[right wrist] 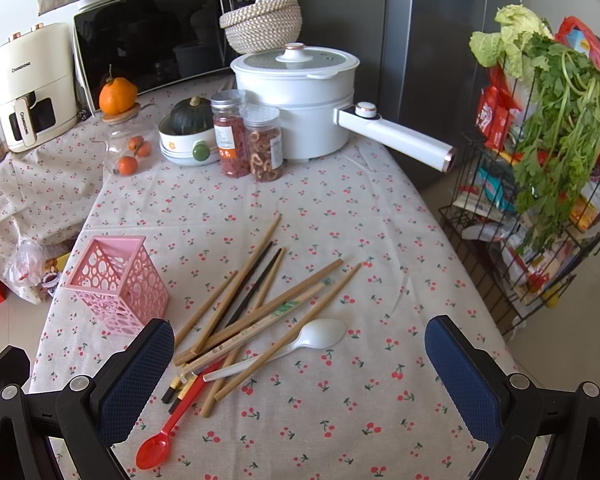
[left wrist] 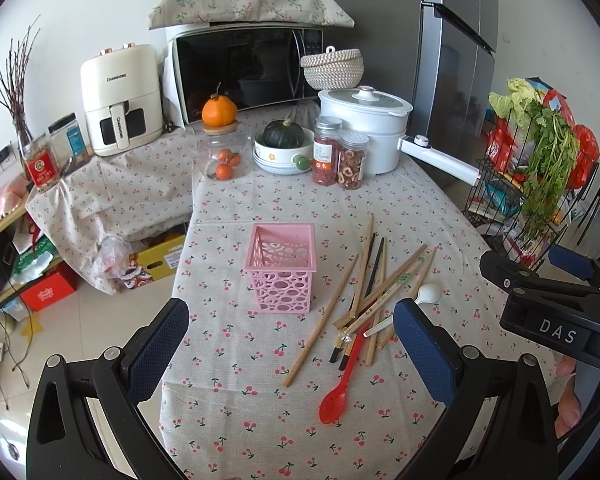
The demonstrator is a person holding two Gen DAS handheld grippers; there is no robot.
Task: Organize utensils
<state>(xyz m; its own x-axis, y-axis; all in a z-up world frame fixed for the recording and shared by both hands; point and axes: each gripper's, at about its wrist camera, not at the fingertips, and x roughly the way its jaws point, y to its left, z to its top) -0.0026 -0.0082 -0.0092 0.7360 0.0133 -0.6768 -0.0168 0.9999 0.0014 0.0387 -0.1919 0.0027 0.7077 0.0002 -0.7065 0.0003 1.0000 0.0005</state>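
Observation:
A pink perforated utensil holder [left wrist: 282, 266] [right wrist: 118, 284] stands upright and empty on the cherry-print tablecloth. To its right lies a loose pile of wooden and black chopsticks [left wrist: 374, 286] [right wrist: 256, 304], with a red plastic spoon [left wrist: 342, 380] [right wrist: 168, 426] and a white plastic spoon [left wrist: 422, 298] [right wrist: 300, 342] among them. My left gripper [left wrist: 292, 344] is open above the near table edge, nothing between its fingers. My right gripper [right wrist: 300, 368] is open too, hovering over the pile; its body [left wrist: 560, 304] shows at the right of the left wrist view.
At the back of the table stand a white electric pot [right wrist: 296, 80] with a long handle, two food jars [right wrist: 248, 140], a bowl with a green squash [left wrist: 284, 148], a glass jar of oranges [left wrist: 222, 152], a microwave and an air fryer. A wire rack [right wrist: 540, 208] with greens stands right.

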